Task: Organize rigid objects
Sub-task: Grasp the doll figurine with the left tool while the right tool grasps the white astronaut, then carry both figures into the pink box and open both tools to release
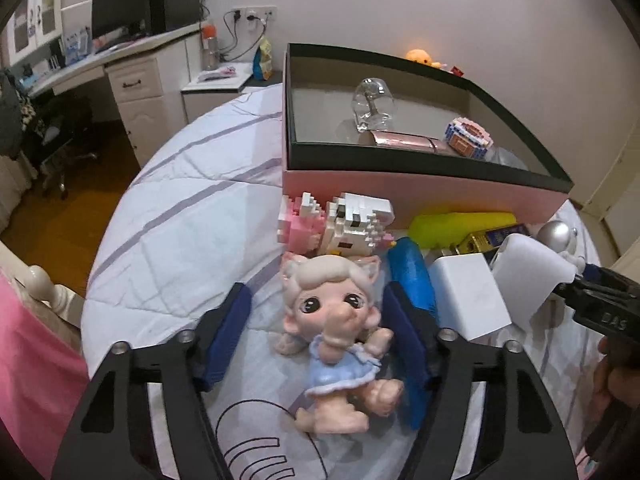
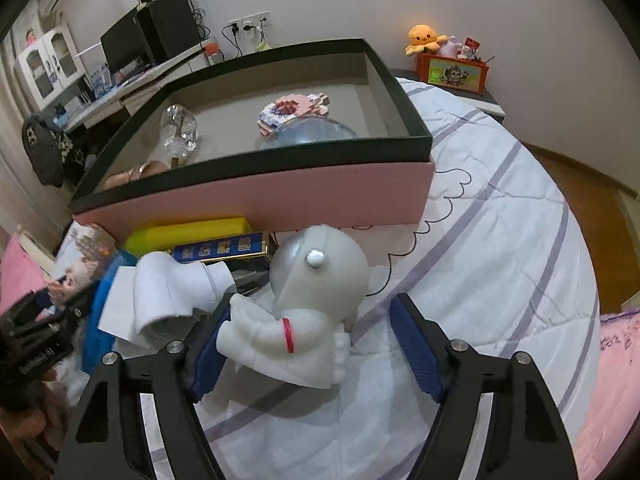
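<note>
In the left wrist view my left gripper (image 1: 316,300) is open around a pink doll in a blue dress (image 1: 340,332) that lies on the bed; its right pad is near the doll, its left pad is apart. In the right wrist view my right gripper (image 2: 316,312) is open around a white astronaut figure (image 2: 308,304) with a silver helmet; the left pad touches its arm, the right pad is apart. The pink box with a black rim (image 1: 420,192) (image 2: 256,200) stands behind, holding a glass piece (image 1: 372,104), a brick model (image 1: 468,138) and a pink case (image 1: 404,140).
Before the box lie a white-pink brick figure (image 1: 344,220), a yellow case (image 1: 460,226), a blue object (image 1: 412,276), a white box (image 1: 472,296), a white curved item (image 2: 172,292) and a gold-blue box (image 2: 224,248). A desk (image 1: 120,64) and a nightstand with toys (image 2: 452,68) stand beyond the bed.
</note>
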Available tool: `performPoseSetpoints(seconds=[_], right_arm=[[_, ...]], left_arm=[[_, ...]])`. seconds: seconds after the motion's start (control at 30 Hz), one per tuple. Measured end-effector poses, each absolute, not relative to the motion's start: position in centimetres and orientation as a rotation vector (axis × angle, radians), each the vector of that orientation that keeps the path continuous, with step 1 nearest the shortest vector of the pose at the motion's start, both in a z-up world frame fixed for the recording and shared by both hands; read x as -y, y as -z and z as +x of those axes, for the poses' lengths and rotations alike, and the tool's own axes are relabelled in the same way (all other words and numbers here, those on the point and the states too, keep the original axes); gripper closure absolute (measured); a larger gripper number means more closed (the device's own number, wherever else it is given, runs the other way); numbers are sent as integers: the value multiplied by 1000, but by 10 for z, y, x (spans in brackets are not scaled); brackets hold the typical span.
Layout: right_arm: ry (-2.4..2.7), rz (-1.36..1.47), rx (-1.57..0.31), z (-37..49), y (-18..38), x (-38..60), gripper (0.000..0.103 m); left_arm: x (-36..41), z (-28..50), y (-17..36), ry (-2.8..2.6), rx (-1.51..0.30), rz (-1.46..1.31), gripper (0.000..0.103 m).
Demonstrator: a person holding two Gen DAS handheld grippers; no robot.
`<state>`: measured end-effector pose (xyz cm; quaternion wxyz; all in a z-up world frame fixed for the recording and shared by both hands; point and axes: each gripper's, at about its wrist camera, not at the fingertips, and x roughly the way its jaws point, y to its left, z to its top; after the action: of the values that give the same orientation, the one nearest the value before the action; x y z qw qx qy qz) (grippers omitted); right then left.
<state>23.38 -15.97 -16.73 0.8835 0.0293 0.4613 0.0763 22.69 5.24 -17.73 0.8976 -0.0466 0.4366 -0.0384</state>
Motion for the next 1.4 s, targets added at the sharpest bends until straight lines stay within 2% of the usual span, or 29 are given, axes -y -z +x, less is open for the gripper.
performPoseSetpoints(seconds=[0.07, 0.13, 0.5, 0.93, 1.23, 1.4], right_arm=[[-161, 50, -949, 232, 166, 159, 42], [-168, 57, -945, 231, 166, 162, 50], [-180, 100, -919, 219, 156, 176, 49], [-230, 117, -838, 221, 115, 177, 49], [-264, 65, -708, 266, 57, 167, 49], [-285, 61, -695, 308, 47, 158, 49]], left_arm=[[-48, 224, 177, 108, -901, -92, 54], [-47, 221, 176, 108, -896, -91, 54], [-51, 207, 165, 116, -889, -108, 56], [-50, 200, 114, 140, -786, -78, 56], [-45, 253, 61, 161, -651, -64, 56], [-36, 294, 46, 173, -614, -70, 56]])
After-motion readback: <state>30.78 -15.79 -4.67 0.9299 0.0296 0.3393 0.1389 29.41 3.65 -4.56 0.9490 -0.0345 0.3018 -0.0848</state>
